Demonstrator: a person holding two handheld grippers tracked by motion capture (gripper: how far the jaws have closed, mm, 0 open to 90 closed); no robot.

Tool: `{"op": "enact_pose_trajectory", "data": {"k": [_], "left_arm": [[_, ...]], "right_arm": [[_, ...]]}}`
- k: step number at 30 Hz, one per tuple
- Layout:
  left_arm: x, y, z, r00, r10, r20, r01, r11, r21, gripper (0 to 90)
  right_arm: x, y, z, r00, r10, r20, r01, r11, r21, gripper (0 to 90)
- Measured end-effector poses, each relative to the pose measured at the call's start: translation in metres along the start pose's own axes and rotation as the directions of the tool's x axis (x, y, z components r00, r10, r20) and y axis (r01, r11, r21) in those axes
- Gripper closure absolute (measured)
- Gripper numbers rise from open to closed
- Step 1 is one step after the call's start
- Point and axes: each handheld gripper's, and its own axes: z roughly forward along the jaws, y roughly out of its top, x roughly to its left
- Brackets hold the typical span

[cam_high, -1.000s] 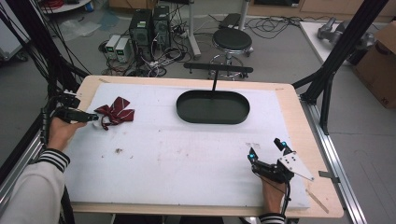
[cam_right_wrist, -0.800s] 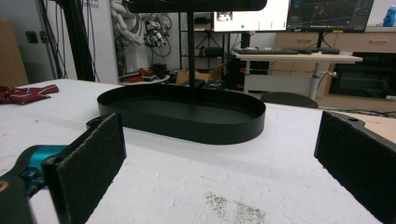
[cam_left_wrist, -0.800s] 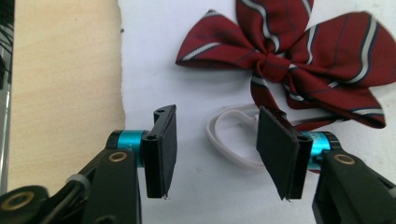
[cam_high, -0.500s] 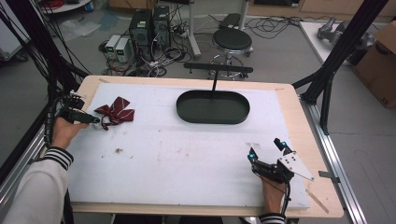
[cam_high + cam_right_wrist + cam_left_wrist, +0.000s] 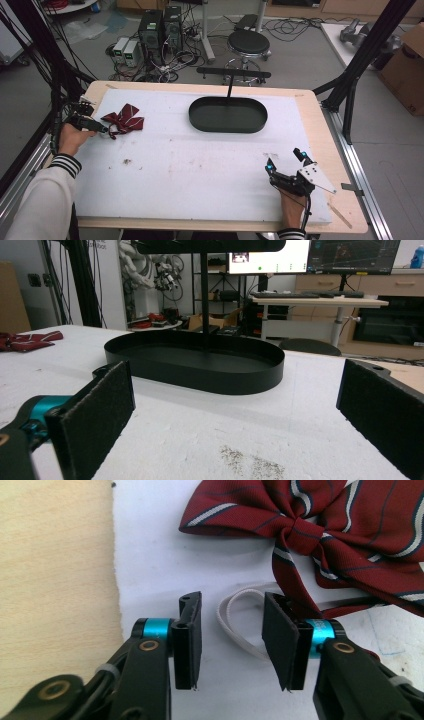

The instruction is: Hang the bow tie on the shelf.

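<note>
Over the last second almost nothing has shifted: the left hand-held gripper (image 5: pixel 231 630) stays at the striped maroon bow tie (image 5: pixel 124 119) near the surface's (image 5: pixel 200 170) left edge, jaws narrowly apart around its white elastic loop (image 5: pixel 239 611), likely about to pinch; the right hand-held gripper (image 5: pixel 286 167) rests wide open, well short of the black oval tray (image 5: pixel 228 115)
</note>
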Motion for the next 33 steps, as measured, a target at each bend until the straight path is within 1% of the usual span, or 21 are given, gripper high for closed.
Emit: {"op": "enact_pose_trajectory", "data": {"k": [3, 5, 7, 9, 10, 12, 16, 17, 19, 23, 24, 25, 30, 33], "left_arm": [[-0.0009, 0.0011, 0.0026, 1.0000, 0.001, -0.003, 0.000, 0.9999, 0.011, 62.7], [-0.0014, 0.0017, 0.0032, 0.9999, 0.002, -0.012, -0.002, 0.9998, 0.020, 66.3], [-0.0016, 0.0022, 0.0034, 1.0000, 0.000, -0.009, 0.000, 0.9997, 0.025, 68.6], [-0.0017, 0.0026, 0.0036, 0.9999, -0.002, -0.012, 0.002, 0.9996, 0.028, 70.2], [-0.0017, 0.0029, 0.0036, 0.9999, -0.002, -0.011, 0.002, 0.9994, 0.034, 70.3], [-0.0018, 0.0032, 0.0044, 0.9999, -0.002, -0.011, 0.003, 0.9991, 0.042, 70.8], [-0.0017, 0.0037, 0.0071, 0.9999, -0.017, -0.003, 0.017, 0.9982, 0.057, 71.2], [-0.0014, 0.0045, 0.0069, 0.9999, -0.014, -0.010, 0.014, 0.9980, 0.061, 73.4], [-0.0010, 0.0047, 0.0068, 0.9998, -0.020, -0.005, 0.020, 0.9980, 0.060, 77.6], [-0.0009, 0.0049, 0.0070, 0.9998, -0.019, -0.004, 0.019, 0.9976, 0.067, 80.0], [-0.0011, 0.0049, 0.0069, 0.9998, -0.018, -0.003, 0.018, 0.9976, 0.067, 84.1], [-0.0016, 0.0047, 0.0065, 0.9999, -0.013, -0.005, 0.013, 0.9975, 0.070, 85.6], [-0.0028, 0.0034, 0.0056, 0.9999, -0.009, -0.015, 0.010, 0.9980, 0.063, 86.8], [-0.0032, 0.0025, 0.0022, 0.9999, -0.006, -0.016, 0.007, 0.9992, 0.039, 87.0]], "right_arm": [[0.0001, 0.0000, -0.0001, 1.0000, 0.002, 0.000, -0.002, 1.000, 0.001, 1.0], [-0.0001, 0.0000, 0.0000, 1.0000, 0.000, 0.000, 0.000, 1.000, 0.000, 1.0], [-0.0003, 0.0000, 0.0001, 1.0000, -0.003, 0.002, 0.003, 1.000, -0.002, 1.0], [0.0003, 0.0000, -0.0001, 1.0000, 0.004, 0.000, -0.004, 1.000, 0.002, 1.0], [-0.0003, 0.0000, 0.0001, 1.0000, -0.003, 0.002, 0.003, 1.000, -0.002, 1.0], [0.0003, 0.0000, -0.0001, 1.0000, 0.004, 0.000, -0.004, 1.000, 0.003, 1.0], [-0.0001, 0.0000, 0.0000, 1.0000, -0.001, 0.002, 0.001, 1.000, -0.001, 1.0], [-0.0001, 0.0000, 0.0000, 1.0000, -0.001, 0.001, 0.001, 1.000, 0.000, 1.0], [-0.0003, 0.0000, 0.0001, 1.0000, -0.003, 0.002, 0.003, 1.000, -0.002, 1.0], [-0.0001, 0.0000, 0.0000, 1.0000, 0.000, 0.002, 0.000, 1.000, -0.001, 1.0], [-0.0003, 0.0000, 0.0001, 1.0000, -0.003, 0.002, 0.003, 1.000, -0.002, 1.0], [0.0001, 0.0000, 0.0000, 1.0000, 0.002, 0.001, -0.002, 1.000, 0.001, 1.0], [0.0004, 0.0000, -0.0001, 1.0000, 0.004, 0.001, -0.004, 1.000, 0.002, 1.0], [0.0003, -0.0001, -0.0001, 1.0000, 0.000, 0.001, 0.000, 1.000, 0.001, 1.0]]}}
